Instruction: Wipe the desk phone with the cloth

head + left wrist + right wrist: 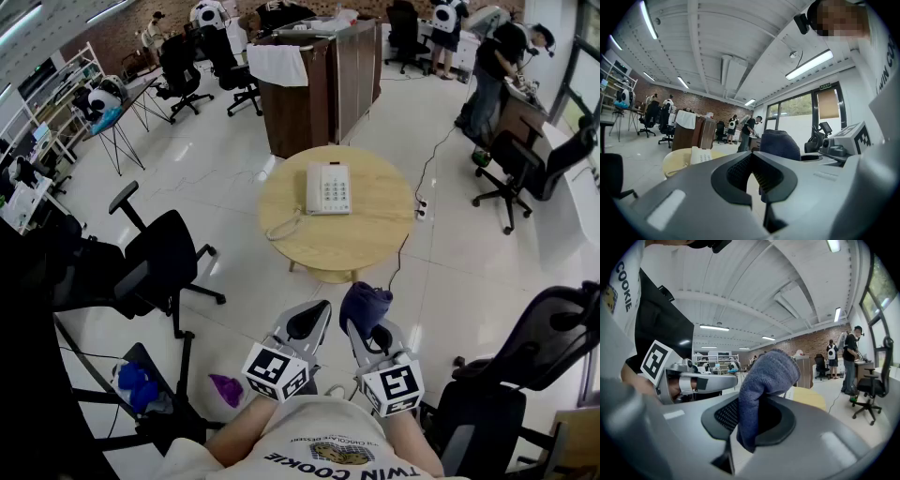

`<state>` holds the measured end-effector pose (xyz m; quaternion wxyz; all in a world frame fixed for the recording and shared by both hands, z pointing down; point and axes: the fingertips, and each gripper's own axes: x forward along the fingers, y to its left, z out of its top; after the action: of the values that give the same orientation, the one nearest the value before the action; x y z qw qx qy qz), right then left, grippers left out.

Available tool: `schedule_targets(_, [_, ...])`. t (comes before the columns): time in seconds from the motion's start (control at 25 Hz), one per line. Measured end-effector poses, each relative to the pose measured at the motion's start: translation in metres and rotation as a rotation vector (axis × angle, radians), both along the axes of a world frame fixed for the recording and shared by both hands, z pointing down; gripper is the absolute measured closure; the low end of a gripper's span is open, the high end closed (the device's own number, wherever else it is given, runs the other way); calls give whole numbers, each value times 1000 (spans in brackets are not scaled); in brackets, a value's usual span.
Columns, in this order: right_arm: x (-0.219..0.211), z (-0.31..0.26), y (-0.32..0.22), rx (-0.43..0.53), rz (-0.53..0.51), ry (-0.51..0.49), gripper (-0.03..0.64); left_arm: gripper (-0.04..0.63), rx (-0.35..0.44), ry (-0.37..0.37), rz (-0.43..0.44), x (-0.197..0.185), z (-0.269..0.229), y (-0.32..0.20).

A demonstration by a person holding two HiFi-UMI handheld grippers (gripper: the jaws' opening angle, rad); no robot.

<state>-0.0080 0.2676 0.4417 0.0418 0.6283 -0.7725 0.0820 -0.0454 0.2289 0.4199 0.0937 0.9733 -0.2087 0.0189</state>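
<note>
Right gripper [757, 417]: clamped on cloth [771, 371]
Left gripper [753, 169]: jaws together, nothing in them
Phone [328, 187]: well ahead of both — on table [367, 240]

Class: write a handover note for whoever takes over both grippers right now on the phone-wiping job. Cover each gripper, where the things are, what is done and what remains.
Left gripper: shut, empty.
Right gripper: shut on the dark blue cloth, which is bunched and sticks out past the tip.
Desk phone: on the round wooden table, ahead of both grippers and well apart from them.
Done: the cloth is in the grip.
Left: carry the cloth to the phone and wipe it.
</note>
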Motion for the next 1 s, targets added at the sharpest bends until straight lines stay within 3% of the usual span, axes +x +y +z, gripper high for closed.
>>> schedule_targets(0.52, [26,12,-38,-18,-5,24,548,604,-10,4,-22,20,15,-47])
schedule_targets(1.0, [46,20,-111,-62,1,26,547,604,-59,4,-20,41,28,-120])
